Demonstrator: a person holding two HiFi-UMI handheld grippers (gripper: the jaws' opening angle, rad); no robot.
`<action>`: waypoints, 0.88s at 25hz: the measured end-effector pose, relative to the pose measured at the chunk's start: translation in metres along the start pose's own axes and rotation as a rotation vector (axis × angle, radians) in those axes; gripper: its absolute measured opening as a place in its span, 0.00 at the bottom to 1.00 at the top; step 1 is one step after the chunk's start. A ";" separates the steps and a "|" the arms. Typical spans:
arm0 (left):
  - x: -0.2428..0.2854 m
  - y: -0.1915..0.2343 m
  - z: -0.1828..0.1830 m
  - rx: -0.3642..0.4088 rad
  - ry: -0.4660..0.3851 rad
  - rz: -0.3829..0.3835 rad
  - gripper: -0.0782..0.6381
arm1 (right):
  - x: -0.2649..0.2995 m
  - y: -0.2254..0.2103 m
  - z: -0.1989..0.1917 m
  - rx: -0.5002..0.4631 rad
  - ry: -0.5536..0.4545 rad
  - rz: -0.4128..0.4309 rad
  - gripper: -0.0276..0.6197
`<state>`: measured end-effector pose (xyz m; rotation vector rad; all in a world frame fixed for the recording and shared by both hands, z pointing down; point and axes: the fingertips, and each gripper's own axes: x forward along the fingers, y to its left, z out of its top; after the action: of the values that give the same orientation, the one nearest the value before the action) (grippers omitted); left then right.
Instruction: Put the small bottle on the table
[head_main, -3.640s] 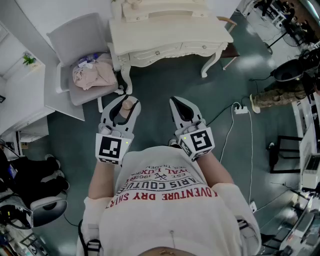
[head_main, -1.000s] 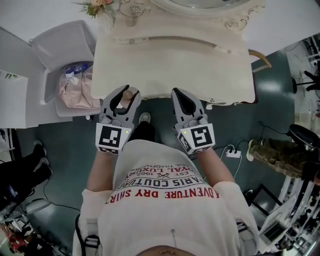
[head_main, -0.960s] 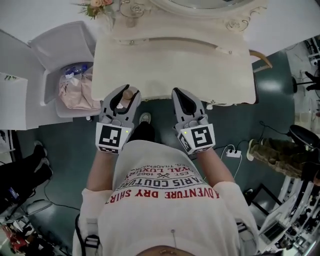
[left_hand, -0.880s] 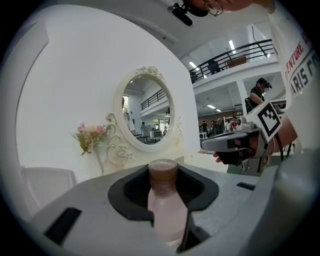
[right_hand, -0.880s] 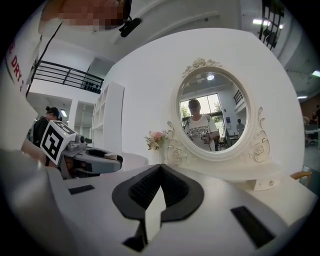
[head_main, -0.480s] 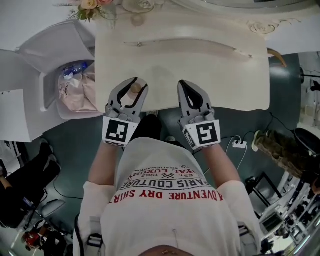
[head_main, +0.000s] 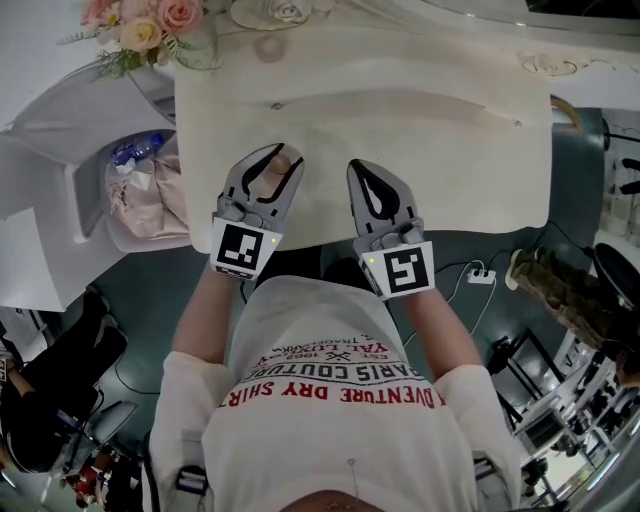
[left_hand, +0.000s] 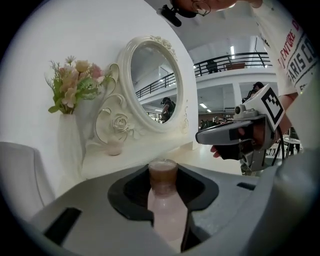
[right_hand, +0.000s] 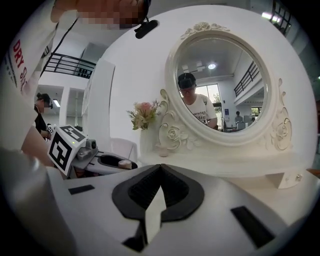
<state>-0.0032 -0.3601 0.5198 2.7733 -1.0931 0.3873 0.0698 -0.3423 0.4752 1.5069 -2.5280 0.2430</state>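
A small pale pink bottle (left_hand: 165, 205) with a brownish cap (head_main: 281, 160) stands clamped between the jaws of my left gripper (head_main: 272, 165). That gripper hovers over the near edge of the cream dressing table (head_main: 440, 110). In the left gripper view the bottle fills the gap between the grey jaws, upright. My right gripper (head_main: 368, 170) hangs beside it to the right, also over the table's near edge, its jaws shut with nothing between them. The right gripper view shows the left gripper (right_hand: 112, 162) with the bottle's cap (right_hand: 124, 163) at its tip.
An oval mirror (right_hand: 225, 90) in an ornate white frame stands at the back of the table. A vase of pink flowers (head_main: 150, 25) is at the table's back left. A grey chair (head_main: 90, 150) holding a pink bundle (head_main: 150, 195) stands left of the table.
Both grippers have come forward from above the floor to above the table's near edge. The bottle has stayed in the left gripper throughout.
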 end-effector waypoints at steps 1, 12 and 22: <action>0.006 0.003 -0.003 -0.004 0.002 -0.003 0.30 | 0.004 -0.002 -0.002 0.007 0.004 -0.005 0.04; 0.046 0.027 -0.026 0.003 0.038 -0.014 0.30 | 0.039 -0.024 -0.017 0.012 0.051 -0.015 0.04; 0.054 0.029 -0.028 0.001 -0.001 -0.038 0.30 | 0.044 -0.032 -0.021 0.017 0.077 -0.025 0.04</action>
<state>0.0098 -0.4099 0.5624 2.7905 -1.0395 0.3816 0.0796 -0.3898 0.5078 1.5047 -2.4523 0.3130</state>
